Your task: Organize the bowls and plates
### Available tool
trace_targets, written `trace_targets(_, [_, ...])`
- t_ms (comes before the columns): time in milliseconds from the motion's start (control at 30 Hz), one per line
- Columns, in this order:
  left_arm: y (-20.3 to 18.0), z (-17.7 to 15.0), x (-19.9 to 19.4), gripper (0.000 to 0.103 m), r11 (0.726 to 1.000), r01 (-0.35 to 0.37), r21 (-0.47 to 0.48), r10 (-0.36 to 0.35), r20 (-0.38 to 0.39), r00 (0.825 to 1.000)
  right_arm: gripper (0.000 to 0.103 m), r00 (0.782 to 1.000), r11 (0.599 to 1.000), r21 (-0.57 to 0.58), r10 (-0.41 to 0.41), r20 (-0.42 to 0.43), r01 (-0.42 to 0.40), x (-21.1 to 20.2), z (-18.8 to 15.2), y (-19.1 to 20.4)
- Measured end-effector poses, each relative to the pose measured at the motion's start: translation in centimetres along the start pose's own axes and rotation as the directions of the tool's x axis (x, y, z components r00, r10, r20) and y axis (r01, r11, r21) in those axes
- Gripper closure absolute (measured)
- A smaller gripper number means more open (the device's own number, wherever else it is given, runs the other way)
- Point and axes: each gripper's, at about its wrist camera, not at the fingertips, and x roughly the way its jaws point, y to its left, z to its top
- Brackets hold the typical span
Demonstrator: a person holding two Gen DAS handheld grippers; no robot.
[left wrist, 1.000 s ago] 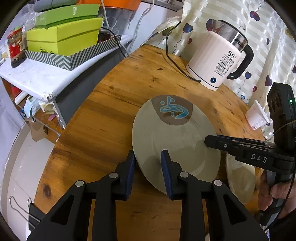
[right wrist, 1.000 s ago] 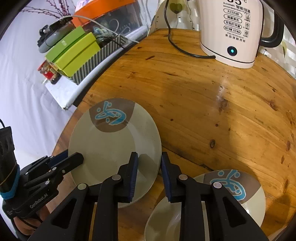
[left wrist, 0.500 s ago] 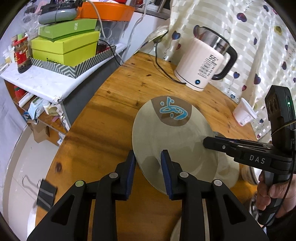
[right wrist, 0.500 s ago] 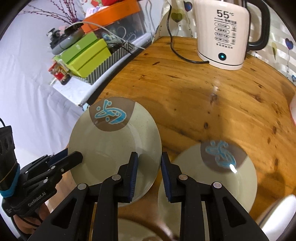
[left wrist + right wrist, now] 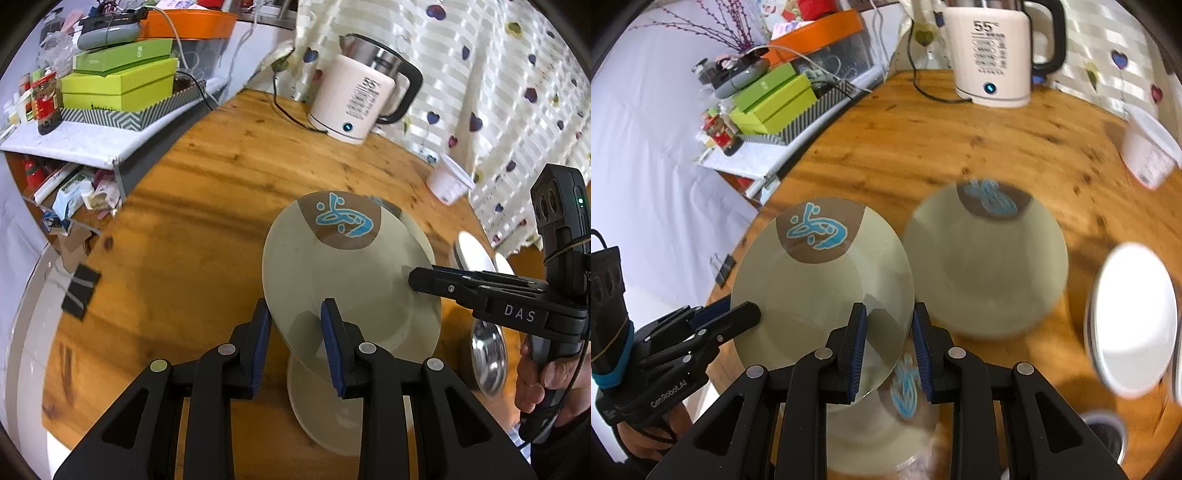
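Left gripper [image 5: 295,314]: clamped on left rim of the held plate.
Held plate [image 5: 343,269]: beige with blue motif, raised off the worktop [image 5: 192,229], pinched at both edges.
Right gripper [image 5: 886,321]: clenched on same plate's right rim.
Second plate [image 5: 986,266]: flat on worktop, just right of the held plate.
White plate [image 5: 1134,321]: farther right.
Kettle [image 5: 993,55]: far edge.

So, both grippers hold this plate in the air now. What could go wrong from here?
The lifted plate is gripped only at its rim by the left gripper and the right gripper; uneven motion may make it slip. It hangs tilted over another plate and beside a third plate, so it might knock them.
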Motion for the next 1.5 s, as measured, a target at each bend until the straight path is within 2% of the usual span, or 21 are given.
trace_targets(233, [-1.4, -2.6, -0.9, 0.074, 1.0, 0.002, 0.019, -0.002, -0.011, 1.0, 0.079, 1.0, 1.0, 0.025, -0.001, -0.004, 0.001, -1.2, -3.6, -0.6])
trace_targets(533, [-2.2, -4.9, -0.5, 0.074, 1.0, 0.0, 0.025, 0.001, -0.049, 0.999, 0.079, 1.0, 0.999, 0.048, -0.005, -0.029, 0.006, -0.9, -6.4, -1.3])
trace_targets(1500, [-2.5, -6.2, 1.1, 0.074, 0.999, -0.043, 0.03, 0.045, -0.09, 0.995, 0.076, 0.997, 0.999, 0.016, -0.049, -0.052, 0.05, 1.0, -7.4, -1.3])
